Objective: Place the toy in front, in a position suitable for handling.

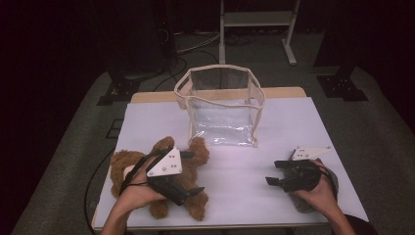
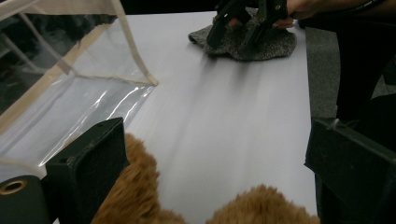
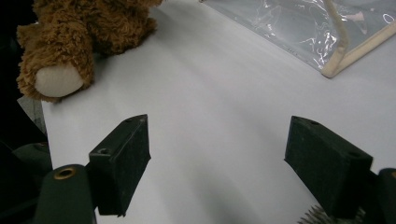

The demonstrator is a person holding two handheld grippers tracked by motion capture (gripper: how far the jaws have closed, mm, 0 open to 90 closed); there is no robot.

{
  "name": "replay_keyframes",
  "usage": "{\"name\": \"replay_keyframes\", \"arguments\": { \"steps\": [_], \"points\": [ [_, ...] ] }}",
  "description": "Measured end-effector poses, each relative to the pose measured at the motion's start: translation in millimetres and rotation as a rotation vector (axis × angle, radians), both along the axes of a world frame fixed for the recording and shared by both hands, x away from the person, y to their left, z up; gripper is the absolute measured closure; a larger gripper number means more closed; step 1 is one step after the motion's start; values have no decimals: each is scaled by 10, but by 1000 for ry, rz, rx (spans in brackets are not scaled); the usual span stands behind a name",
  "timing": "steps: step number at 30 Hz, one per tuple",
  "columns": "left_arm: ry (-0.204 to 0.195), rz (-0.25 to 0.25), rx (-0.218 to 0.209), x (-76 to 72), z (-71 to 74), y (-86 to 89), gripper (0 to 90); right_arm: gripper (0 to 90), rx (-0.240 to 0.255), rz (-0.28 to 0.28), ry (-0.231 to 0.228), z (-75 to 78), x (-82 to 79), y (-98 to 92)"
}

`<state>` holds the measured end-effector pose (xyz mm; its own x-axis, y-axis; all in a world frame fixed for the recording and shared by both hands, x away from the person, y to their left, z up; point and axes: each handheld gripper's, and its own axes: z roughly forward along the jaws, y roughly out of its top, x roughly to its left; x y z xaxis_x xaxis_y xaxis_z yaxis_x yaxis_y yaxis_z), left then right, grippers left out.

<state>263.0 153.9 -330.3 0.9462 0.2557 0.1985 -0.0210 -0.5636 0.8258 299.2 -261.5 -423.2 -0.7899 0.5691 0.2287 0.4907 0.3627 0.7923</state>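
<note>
A brown teddy bear (image 1: 129,169) lies at the table's front left. My left gripper (image 1: 198,172) hovers over it with its jaws spread wide. In the left gripper view the bear's fur (image 2: 140,196) rises between the pads without being pressed, and my left gripper (image 2: 217,140) points across the table. A clear plastic bag with beige trim (image 1: 220,105) stands open at the back middle. At the front right, my right gripper (image 1: 271,172) is open above a grey knitted cloth (image 1: 301,201). Nothing lies between the jaws of my right gripper (image 3: 219,128).
The white table top (image 1: 293,127) ends close to the person at the front. Behind the table stand a white metal frame (image 1: 254,19) and dark equipment, with cables on the grey floor (image 1: 381,127).
</note>
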Motion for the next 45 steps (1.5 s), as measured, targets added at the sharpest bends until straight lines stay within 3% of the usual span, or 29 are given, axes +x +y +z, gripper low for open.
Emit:
{"name": "replay_keyframes", "arguments": {
  "steps": [10, 17, 28, 36, 41, 45],
  "points": [
    [-34, 72, 8, -53, 7, 510, 49, 207, -5, 0, -2, -8, -63, 18],
    [-28, 139, -6, -81, -67, 849, 49, 210, -15, 20, -7, 17, -105, 99],
    [-27, 212, 17, -145, -274, 1294, 49, 210, -22, 150, -23, 159, -150, 574],
    [-2, 270, 36, -76, -462, 1576, 62, 210, -6, 268, -34, 277, -157, 1007],
    [-9, 275, 13, -40, -550, 1659, 102, 210, -25, 321, -30, 282, -154, 1201],
    [-21, 284, 28, 47, -623, 1656, 104, 210, -23, 356, -21, 299, -151, 1318]
  ]
}}
